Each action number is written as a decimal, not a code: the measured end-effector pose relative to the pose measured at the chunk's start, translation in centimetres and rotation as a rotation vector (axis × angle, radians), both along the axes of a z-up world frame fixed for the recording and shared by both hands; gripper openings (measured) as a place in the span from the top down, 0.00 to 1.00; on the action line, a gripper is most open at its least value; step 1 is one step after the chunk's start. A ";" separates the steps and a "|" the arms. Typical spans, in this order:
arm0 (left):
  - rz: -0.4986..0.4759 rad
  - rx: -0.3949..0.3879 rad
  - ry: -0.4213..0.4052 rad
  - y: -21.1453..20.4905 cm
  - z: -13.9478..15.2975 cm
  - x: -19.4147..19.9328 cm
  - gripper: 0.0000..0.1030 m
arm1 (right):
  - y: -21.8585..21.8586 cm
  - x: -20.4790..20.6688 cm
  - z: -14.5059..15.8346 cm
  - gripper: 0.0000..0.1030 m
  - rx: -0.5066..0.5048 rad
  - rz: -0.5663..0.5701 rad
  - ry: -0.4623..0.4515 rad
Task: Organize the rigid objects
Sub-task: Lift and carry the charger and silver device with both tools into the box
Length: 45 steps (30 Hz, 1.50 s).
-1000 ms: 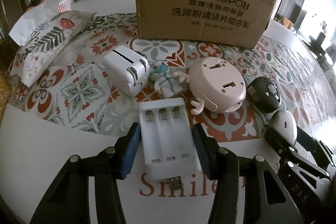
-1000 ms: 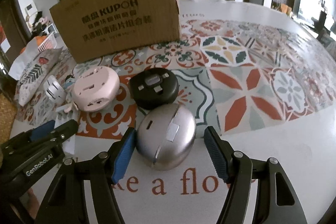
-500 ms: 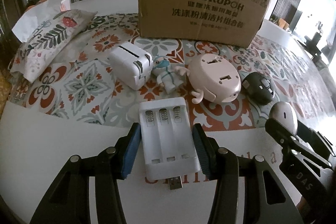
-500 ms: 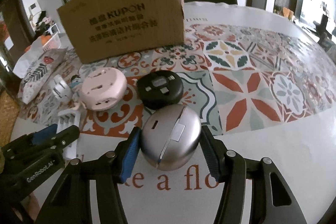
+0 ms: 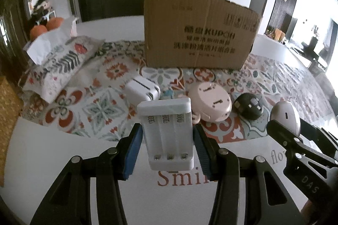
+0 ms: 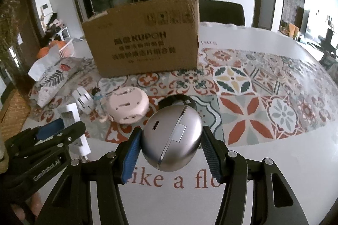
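— Two things are up off the table (image 6: 274, 161) at once, one per hand. My left gripper (image 5: 166, 144) pinches the white battery charger (image 5: 168, 132) across its long sides; my right gripper (image 6: 171, 144) pinches the silver egg-shaped case (image 6: 172, 136) at its widest part.

— How do they feel to carry, would you say?

— I judge the charger light, stiff plastic with flat sides, so the pads sit square and it should not twist. The case worries me more: smooth, rounded, glossy. Pads on a curve can squirt it out, so I hold at the middle and keep it level. It has a seam and could pop open if dropped.

— And the cardboard box (image 6: 143, 39)?

— It stands upright at the back of the patterned cloth (image 6: 253, 98), well apart from both hands. I cannot see inside from either camera. On the cloth near it lie the pink round gadget (image 6: 127, 106), a black puck (image 5: 249, 106), a white adapter (image 5: 142, 87) and a small figure (image 5: 168, 94).
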<state>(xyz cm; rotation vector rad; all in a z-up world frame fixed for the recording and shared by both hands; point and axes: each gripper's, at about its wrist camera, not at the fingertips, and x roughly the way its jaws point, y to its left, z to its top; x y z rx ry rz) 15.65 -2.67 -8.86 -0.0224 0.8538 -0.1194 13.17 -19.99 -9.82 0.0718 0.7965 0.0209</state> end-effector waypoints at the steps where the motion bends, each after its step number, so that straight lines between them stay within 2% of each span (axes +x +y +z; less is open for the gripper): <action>1: -0.002 -0.001 -0.006 0.1 0.2 0.0 0.53 | 0.1 0.0 0.2 0.45 -0.003 0.002 -0.006; 18: -0.023 -0.030 -0.131 0.5 5.2 1.3 0.53 | 1.0 0.9 5.6 0.45 -0.026 0.035 -0.163; 31: -0.030 -0.005 -0.232 0.5 9.0 3.1 0.53 | 0.9 3.1 8.5 0.44 -0.008 0.048 -0.237; 45: -0.062 -0.009 -0.264 0.2 12.7 6.1 0.53 | 0.7 6.2 11.9 0.44 -0.003 0.061 -0.308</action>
